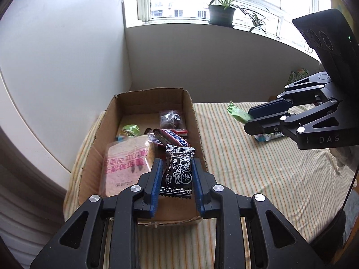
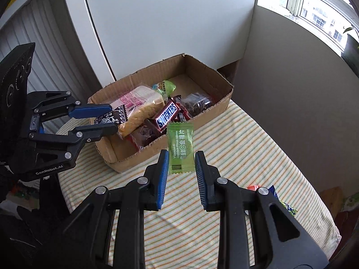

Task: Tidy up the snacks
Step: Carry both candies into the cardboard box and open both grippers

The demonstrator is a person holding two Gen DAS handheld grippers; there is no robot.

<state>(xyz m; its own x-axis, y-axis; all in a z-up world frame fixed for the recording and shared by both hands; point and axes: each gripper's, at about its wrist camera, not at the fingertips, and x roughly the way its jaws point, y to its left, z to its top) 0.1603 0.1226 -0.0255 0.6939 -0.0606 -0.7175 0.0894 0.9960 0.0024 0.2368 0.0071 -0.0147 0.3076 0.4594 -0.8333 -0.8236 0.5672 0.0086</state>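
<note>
A black cream-plum candy packet (image 1: 177, 172) is pinched in my left gripper (image 1: 176, 163), held over the near end of the open cardboard box (image 1: 148, 92). My right gripper (image 2: 182, 154) is shut on a green plum-slice packet (image 2: 180, 145), just short of the box's (image 2: 208, 114) front wall and above the striped cloth. Inside the box lie a Snickers bar (image 2: 167, 115), a pink-labelled bread pack (image 2: 139, 103), a clear bag of dark fruit (image 2: 198, 103) and a green sweet (image 2: 167, 87). From the right wrist, the left gripper (image 2: 113, 118) reaches over the box's left end.
Loose snack packets (image 2: 282, 201) lie on the striped cloth (image 2: 235, 145) behind my right gripper. A white cabinet (image 2: 157, 22) stands right behind the box, with a grey wall beside it. A potted plant (image 1: 222, 11) sits on the windowsill.
</note>
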